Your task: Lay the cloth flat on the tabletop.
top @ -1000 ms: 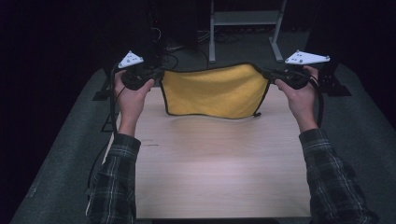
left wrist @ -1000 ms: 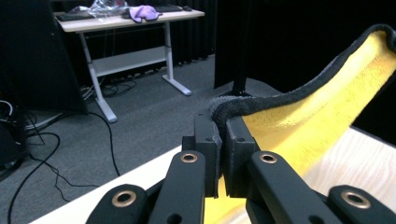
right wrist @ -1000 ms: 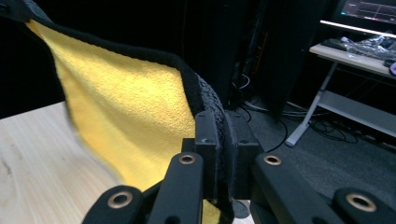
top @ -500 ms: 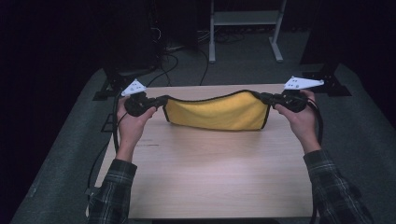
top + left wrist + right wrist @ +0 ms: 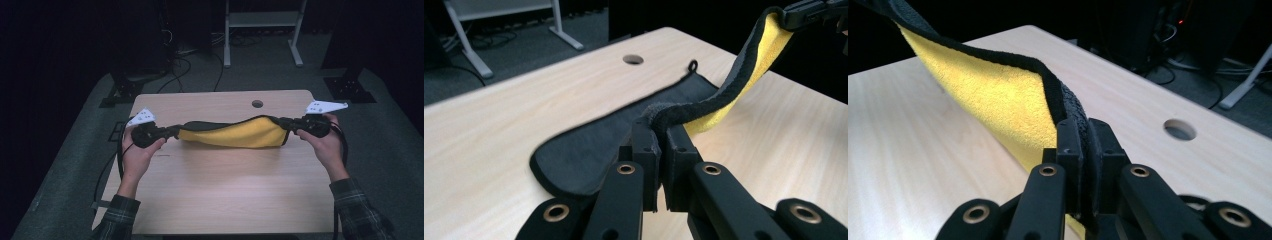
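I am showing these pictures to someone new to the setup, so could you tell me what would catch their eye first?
The bright yellow cloth with its black edging stands out, stretched across the far half of the pale wooden table. The left gripper and the right gripper each clamp one end of it. In the left gripper view, part of the cloth's dark side lies flat on the table near a round hole.

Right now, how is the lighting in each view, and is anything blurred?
High view: the table is lit and its surroundings are dark. Left gripper view: the cloth is sharp, while the near jaws are slightly soft. Right gripper view: the cloth's yellow side is bright, with the background dim.
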{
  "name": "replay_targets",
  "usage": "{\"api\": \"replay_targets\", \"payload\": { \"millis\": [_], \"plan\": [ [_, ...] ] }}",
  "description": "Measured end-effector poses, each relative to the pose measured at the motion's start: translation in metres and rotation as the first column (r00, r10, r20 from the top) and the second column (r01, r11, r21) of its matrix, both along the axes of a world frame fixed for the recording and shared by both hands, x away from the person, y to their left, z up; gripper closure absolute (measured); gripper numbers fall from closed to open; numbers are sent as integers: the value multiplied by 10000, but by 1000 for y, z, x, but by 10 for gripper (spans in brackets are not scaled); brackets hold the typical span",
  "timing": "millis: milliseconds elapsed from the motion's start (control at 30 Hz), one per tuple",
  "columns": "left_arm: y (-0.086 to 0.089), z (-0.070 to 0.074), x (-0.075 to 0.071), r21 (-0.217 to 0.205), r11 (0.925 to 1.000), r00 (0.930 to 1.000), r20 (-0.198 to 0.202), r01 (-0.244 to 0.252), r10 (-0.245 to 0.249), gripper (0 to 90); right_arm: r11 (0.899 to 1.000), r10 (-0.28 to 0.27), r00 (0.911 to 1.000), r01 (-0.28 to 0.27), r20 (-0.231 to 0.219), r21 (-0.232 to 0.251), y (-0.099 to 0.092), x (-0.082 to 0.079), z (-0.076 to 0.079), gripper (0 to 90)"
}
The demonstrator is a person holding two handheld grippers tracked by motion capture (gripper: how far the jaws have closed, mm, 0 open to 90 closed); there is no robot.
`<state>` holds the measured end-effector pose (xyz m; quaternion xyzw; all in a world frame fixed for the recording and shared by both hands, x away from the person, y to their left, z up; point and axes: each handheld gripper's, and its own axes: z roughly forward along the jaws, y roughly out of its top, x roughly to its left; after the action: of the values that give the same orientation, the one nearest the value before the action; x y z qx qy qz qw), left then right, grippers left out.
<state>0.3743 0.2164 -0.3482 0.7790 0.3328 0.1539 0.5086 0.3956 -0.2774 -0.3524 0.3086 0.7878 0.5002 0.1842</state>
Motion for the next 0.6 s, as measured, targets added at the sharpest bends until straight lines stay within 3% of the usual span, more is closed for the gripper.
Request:
{"api": "replay_targets", "payload": {
  "millis": [400,600],
  "plan": [
    [6,-26,-35,232,9991,9974,-633,355,-340,861,9985,544,9967,-543,-599,38,1,-25,-25,841],
    [6,-47,-60,296,9980,9919,-1154,566,-528,861,9956,920,9893,-933,-1134,-63,-1,-48,-45,841]
  ]
}}
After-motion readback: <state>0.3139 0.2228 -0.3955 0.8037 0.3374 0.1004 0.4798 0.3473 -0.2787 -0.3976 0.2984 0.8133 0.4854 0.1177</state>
